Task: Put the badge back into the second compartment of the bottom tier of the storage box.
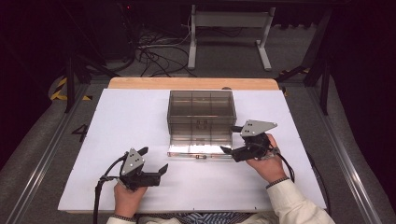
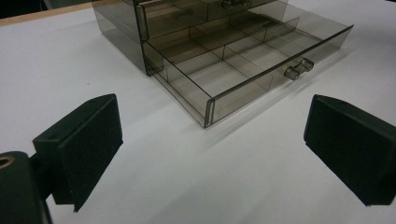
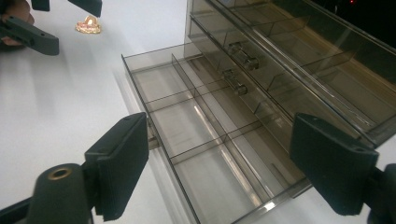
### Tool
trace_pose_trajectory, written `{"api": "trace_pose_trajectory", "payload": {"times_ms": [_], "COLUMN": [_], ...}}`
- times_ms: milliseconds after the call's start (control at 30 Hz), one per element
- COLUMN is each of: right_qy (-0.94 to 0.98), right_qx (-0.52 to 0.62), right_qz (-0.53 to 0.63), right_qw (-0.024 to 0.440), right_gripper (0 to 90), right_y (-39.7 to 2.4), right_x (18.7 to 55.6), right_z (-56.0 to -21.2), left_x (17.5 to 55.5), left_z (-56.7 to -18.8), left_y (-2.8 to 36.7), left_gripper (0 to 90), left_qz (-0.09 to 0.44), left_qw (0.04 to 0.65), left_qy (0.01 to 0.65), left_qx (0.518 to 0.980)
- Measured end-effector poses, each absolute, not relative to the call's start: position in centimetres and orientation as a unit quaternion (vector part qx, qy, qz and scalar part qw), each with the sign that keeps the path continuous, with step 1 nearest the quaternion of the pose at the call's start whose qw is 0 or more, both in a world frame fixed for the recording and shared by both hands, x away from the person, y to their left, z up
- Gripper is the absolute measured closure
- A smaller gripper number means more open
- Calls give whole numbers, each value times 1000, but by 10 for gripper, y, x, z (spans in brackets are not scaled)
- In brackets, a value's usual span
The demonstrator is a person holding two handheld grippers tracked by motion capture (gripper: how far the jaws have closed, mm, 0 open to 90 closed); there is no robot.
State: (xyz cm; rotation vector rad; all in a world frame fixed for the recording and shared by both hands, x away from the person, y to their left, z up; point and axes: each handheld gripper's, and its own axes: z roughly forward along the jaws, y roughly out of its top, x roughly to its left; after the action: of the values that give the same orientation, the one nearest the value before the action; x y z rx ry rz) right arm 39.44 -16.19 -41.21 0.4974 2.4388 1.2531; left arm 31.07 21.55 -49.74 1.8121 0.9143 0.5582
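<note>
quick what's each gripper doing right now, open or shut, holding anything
Left gripper: open, holding nothing, resting on the table.
Right gripper: open, holding nothing, at the pulled-out bottom drawer.

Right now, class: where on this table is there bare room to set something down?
Free: the white sheet left of the drawer box, and the strip between the left gripper and the open drawer. Crowded: by the right gripper at that drawer's right end.
</note>
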Motion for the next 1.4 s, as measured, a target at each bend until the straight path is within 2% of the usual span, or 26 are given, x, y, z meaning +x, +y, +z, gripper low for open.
{"api": "trace_pose_trajectory", "payload": {"times_ms": [300, 667, 1400], "right_qy": [853, 834, 823], "right_qx": [188, 228, 292], "right_qz": [448, 463, 457], "right_qw": [188, 196, 169], "right_gripper": [133, 46, 0], "right_y": [-173, -208, -244], "right_x": [390, 378, 353], "right_z": [-414, -433, -482], "left_x": [310, 310, 310], "left_z": [-497, -497, -496], "left_y": [216, 217, 217], "left_gripper": [53, 52, 52], "left_qz": [228, 224, 231], "left_qw": [496, 500, 496], "left_qy": [379, 382, 378], "left_qx": [748, 744, 747]}}
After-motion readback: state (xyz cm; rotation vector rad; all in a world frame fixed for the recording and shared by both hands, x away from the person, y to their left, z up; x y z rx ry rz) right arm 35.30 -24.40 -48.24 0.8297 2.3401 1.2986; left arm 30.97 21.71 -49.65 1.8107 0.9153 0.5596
